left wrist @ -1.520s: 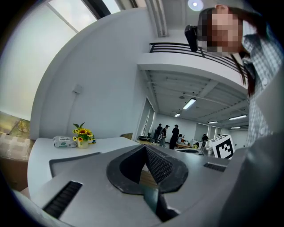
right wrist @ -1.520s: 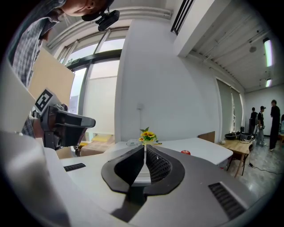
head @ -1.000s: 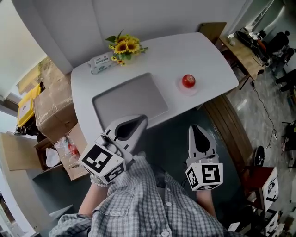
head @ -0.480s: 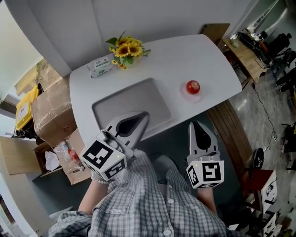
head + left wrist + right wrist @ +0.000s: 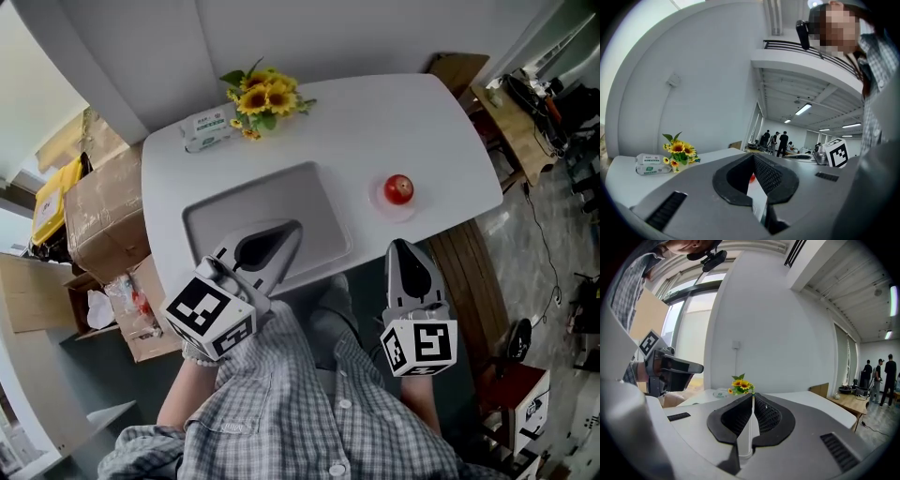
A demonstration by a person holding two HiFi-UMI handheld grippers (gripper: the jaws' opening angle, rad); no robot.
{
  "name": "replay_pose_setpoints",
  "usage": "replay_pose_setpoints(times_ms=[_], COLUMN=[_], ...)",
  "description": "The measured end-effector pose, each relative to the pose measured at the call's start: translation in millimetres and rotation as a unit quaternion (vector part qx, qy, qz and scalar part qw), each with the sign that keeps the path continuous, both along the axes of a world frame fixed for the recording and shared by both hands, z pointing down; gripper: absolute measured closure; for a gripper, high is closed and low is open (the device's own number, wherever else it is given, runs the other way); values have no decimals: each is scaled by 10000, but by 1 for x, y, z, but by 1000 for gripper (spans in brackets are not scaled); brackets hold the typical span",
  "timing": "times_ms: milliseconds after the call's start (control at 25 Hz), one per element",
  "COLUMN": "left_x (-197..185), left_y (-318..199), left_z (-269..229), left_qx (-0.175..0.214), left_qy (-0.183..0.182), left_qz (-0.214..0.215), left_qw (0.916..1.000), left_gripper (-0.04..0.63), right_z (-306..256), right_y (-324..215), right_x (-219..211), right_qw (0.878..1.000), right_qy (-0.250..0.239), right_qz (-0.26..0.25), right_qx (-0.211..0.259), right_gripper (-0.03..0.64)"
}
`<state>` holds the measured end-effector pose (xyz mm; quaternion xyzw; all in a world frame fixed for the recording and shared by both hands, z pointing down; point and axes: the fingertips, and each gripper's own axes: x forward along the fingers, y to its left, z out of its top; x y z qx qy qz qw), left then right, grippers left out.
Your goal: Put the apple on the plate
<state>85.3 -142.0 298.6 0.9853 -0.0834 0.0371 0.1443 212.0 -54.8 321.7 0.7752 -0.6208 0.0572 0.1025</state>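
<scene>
Where the white desk (image 5: 375,122) curves toward its right edge, the apple (image 5: 398,187) sits on a pale plate (image 5: 386,208) whose rim barely shows. A grey mat (image 5: 262,216) lies mid-desk, with sunflowers (image 5: 264,97) and a wipes pack (image 5: 208,129) at the back. Cardboard boxes (image 5: 103,216) crowd the floor at left. The left gripper (image 5: 292,228) and right gripper (image 5: 405,246) hover by the near edge, both clenched on nothing. Between the left gripper's jaws only a red sliver of apple shows.

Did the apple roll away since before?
No. The apple still sits on its plate by the table's right edge. Everything slid down and right together, so only the head camera moved.
</scene>
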Motion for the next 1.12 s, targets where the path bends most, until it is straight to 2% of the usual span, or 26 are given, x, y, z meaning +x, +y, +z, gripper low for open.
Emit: replay_pose_setpoints(times_ms=[200,520,640,880,1120], left_x=[31,71,85,118,152], left_y=[-4,-17,-23,-30,-38], left_z=[5,19,29,47,71], left_qx=[20,-349,-467,-850,-1255], left_qy=[-198,-505,-706,-847,-1054], left_qz=[-49,-492,-637,-933,-1128], left_qw=[9998,9969,9944,9884,9800], left_gripper=[586,586,586,586,586], right_z=[6,9,15,27,51], right_y=[-21,-40,-44,-51,-60], right_x=[31,90,114,152,197], right_qw=[9994,9985,9982,9953,9926], right_qy=[-78,-168,-179,-140,-391], right_qz=[-318,-471,-469,-736,-698], right_qx=[-142,-226,-317,-620,-917], right_gripper=[588,588,588,588,588])
